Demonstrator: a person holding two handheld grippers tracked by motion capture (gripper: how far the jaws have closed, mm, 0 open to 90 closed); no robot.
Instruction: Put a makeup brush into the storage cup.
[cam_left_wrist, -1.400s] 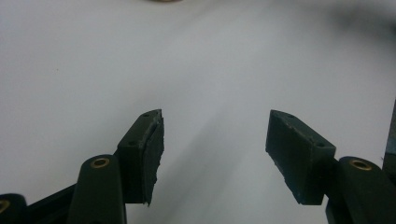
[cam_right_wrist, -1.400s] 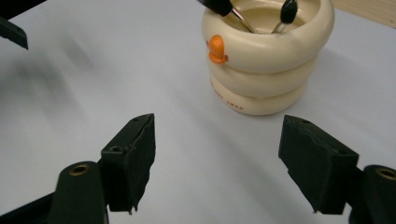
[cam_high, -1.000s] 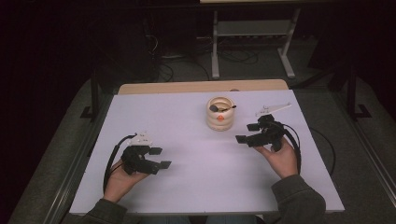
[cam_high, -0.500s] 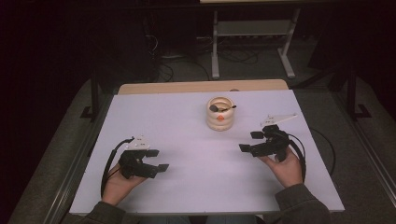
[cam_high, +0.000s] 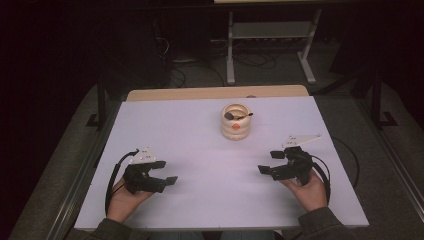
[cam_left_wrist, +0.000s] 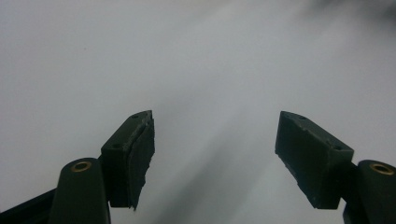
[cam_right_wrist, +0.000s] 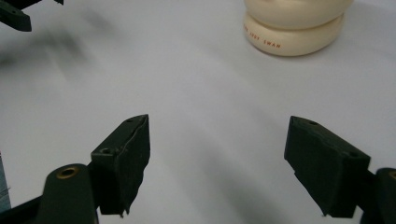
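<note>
A cream ribbed cup (cam_high: 236, 122) stands on the white table (cam_high: 200, 135) at the back middle, with a dark spoon (cam_high: 237, 115) resting in it. My left gripper (cam_high: 166, 171) lies low at the front left, held in a hand, pointing right. Its jaws have just been opening and nothing is between them (cam_left_wrist: 215, 140). My right gripper (cam_high: 269, 162) sits at the front right, pointing left, open and holding nothing (cam_right_wrist: 217, 149). In the right gripper view the cup's base (cam_right_wrist: 294, 28) with red lettering is ahead to the right, well apart from the jaws.
A wooden strip (cam_high: 215, 93) borders the table's far edge. Behind it are a metal stand (cam_high: 270, 35) and cables on a dark floor. Black cables (cam_high: 350, 160) trail from the grippers. The left gripper's tip (cam_right_wrist: 14, 16) shows far off in the right gripper view.
My right gripper has drawn back toward the front edge and sunk lower, away from the cup. My left gripper stays about where it was, its jaws a little wider.
</note>
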